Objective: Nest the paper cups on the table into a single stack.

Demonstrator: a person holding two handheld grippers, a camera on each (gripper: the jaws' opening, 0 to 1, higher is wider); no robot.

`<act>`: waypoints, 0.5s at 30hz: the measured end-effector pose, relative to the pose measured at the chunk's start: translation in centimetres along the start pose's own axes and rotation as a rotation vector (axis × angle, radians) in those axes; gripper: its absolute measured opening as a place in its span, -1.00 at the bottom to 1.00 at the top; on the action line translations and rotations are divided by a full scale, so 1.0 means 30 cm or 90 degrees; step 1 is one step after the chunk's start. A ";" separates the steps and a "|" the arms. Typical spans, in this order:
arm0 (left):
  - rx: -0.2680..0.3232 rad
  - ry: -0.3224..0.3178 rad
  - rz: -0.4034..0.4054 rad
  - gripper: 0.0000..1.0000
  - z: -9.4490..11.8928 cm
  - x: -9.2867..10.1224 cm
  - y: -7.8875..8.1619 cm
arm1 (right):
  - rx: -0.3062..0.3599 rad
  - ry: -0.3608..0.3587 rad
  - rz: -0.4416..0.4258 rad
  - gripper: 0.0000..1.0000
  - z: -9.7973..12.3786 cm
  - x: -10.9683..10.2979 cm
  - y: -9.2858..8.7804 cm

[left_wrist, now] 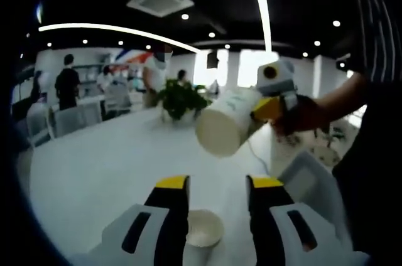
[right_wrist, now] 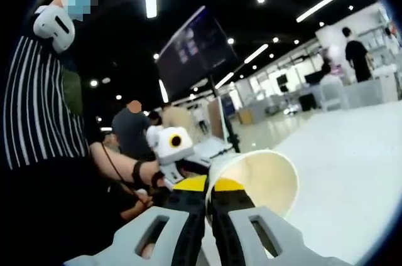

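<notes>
Left gripper view is showing released jaws flanking a tabletop cup (left_wrist: 202,228), while the right gripper (left_wrist: 269,110), seemingly pinching another cup (left_wrist: 227,129), needs centring above.

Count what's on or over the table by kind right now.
Paper cups: 2, one lifted in the right tongs as the held cup, one table cup between the left tongs
Potted plant: 1
Total: 3

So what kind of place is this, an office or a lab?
Probably an open-plan office or showroom. A long white table carries a potted plant, people stand by shelves at the back, and a large dark screen on a stand sits under strip ceiling lights.
</notes>
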State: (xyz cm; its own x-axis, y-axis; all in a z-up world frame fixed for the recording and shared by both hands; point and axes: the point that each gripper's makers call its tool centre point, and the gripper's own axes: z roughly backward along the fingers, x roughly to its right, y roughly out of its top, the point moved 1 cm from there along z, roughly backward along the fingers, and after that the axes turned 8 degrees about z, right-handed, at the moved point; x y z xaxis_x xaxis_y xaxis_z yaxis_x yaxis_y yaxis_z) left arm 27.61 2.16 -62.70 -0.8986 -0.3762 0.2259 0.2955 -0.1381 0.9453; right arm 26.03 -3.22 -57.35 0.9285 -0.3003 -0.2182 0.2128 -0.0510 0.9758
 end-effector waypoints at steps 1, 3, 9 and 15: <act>0.001 0.001 0.007 -0.21 0.001 0.001 -0.005 | -0.002 0.001 0.002 -1.00 -0.001 0.000 0.000; -0.001 0.005 0.005 -0.16 0.004 0.001 -0.015 | -0.005 0.007 0.000 -1.00 -0.004 -0.001 -0.001; 0.008 0.016 0.007 0.12 0.014 -0.005 -0.024 | -0.013 0.013 0.007 -1.00 -0.007 -0.002 0.002; 0.029 0.030 0.017 0.38 0.025 -0.015 -0.023 | -0.025 0.017 0.014 -1.00 -0.005 0.006 0.005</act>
State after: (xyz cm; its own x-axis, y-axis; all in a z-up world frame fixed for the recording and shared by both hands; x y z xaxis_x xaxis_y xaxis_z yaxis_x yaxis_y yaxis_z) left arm 27.58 3.11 -63.27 -0.8742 -0.4218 0.2404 0.3027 -0.0864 0.9492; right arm 26.28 -3.16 -57.25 0.9407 -0.2757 -0.1976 0.2035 -0.0073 0.9791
